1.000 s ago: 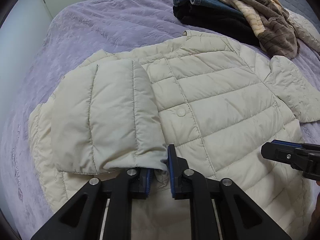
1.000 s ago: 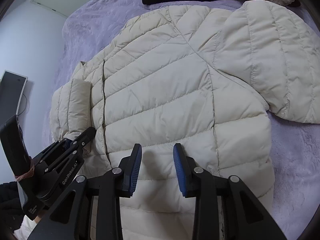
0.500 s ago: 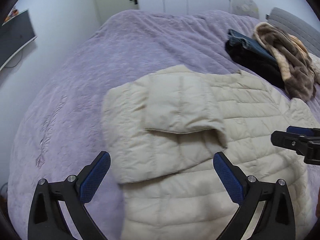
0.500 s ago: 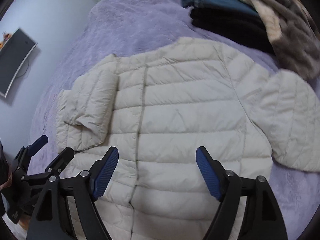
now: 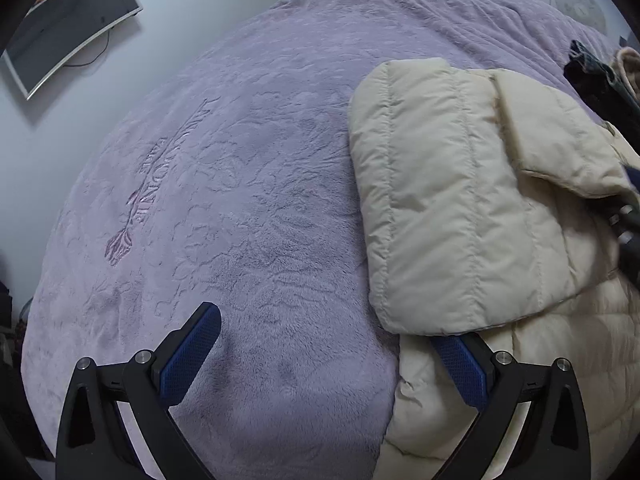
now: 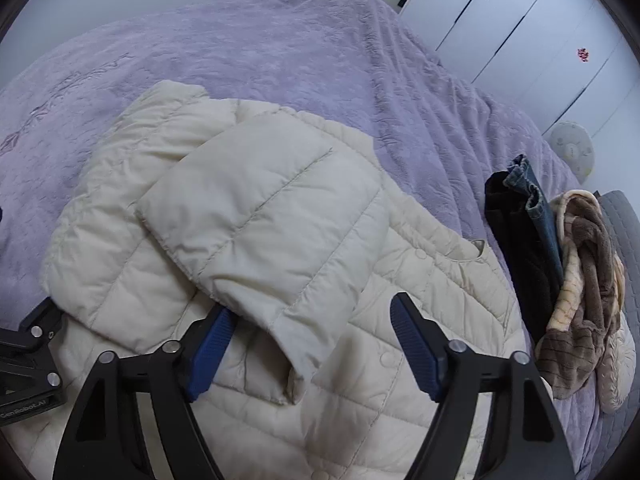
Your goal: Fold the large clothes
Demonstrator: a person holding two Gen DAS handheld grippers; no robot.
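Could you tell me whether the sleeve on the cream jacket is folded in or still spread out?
Folded in: the sleeve lies across the front of the jacket, its cuff resting on the quilted body, not on the bedspread.

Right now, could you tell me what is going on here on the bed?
A person with a tool in each hand is folding a cream jacket spread on the purple bed. One sleeve lies folded across the jacket's front. The right tool hovers over that sleeve's cuff, jaws closing but not pressing on it. The left tool is wide open at the jacket's edge, holding nothing. Other clothes are piled beside the jacket.
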